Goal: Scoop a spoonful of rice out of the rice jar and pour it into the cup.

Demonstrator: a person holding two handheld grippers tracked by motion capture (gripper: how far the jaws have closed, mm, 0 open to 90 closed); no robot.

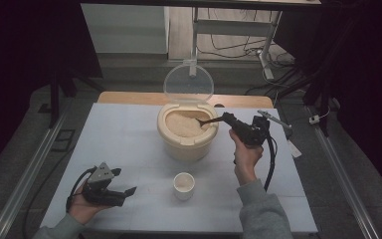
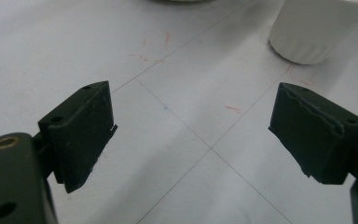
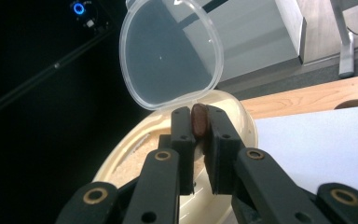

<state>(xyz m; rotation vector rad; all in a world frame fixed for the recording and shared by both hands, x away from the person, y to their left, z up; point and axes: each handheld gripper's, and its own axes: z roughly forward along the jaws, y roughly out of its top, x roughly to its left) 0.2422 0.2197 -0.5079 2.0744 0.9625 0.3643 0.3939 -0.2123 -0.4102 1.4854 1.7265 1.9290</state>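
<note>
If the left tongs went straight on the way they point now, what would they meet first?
Probably the small white cup. The left tongs are open, low over the white table, aimed between the cup and the container; depth is unclear, so they may graze the cup or slide past it.

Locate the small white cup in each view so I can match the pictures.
High view: the small white cup stands on the white table near the front edge, in front of the cream rice container.
Left gripper view: top right corner, beyond the open jaws.
Right gripper view: not in it.
Shared landmark: the rice container, also in the right gripper view.
</note>
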